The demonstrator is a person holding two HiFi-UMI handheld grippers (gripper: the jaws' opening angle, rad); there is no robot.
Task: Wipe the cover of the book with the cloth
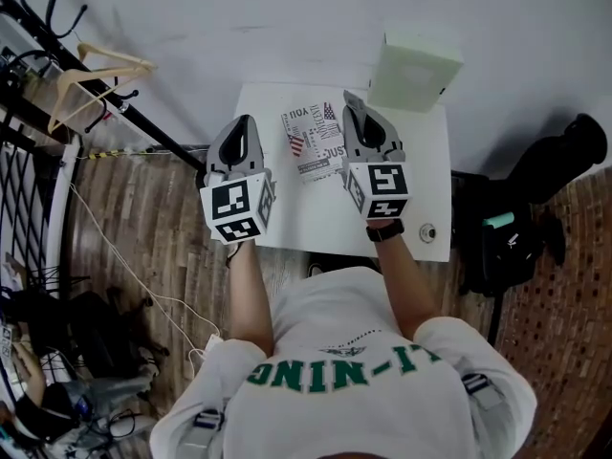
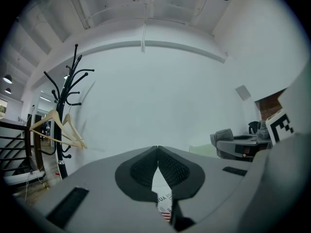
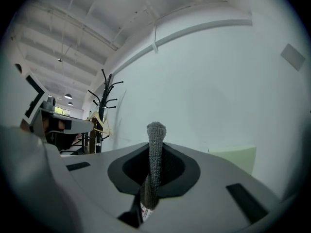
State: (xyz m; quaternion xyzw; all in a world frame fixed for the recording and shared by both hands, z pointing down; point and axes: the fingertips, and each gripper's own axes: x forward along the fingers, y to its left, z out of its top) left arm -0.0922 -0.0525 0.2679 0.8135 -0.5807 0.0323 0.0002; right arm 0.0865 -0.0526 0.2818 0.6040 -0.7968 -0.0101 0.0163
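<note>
Your right gripper [image 3: 155,147] is clamped on the cloth [image 3: 156,130], a grey knitted strip that stands up between the jaws, with a tail hanging below them. Your left gripper [image 2: 158,149] has its jaws together at the tips with nothing in them. Through the gap behind the tips you can glimpse the printed cover.

The book [image 1: 311,143] lies flat on the far half of the white tabletop [image 1: 316,220], close to the far edge and about midway along it. It sits between your two grippers, and in the head view the right gripper [image 1: 352,100] overlaps its right side. A green box [image 1: 413,65] stands at the far right corner, near the book but apart from it.

The cloth looks soft and limp, so it will probably fold over and drag rather than push. Press the bunched part flat on the cover and pull it across. The book looks thin and light, with what is likely a smooth cover, so on this bare tabletop it may slide or turn under the stroke. Pin it with the tips of your left gripper [image 1: 244,124] on the left margin of the cover, close to a corner. Press down rather than pinch it, which leaves most of the cover free to wipe.
</note>
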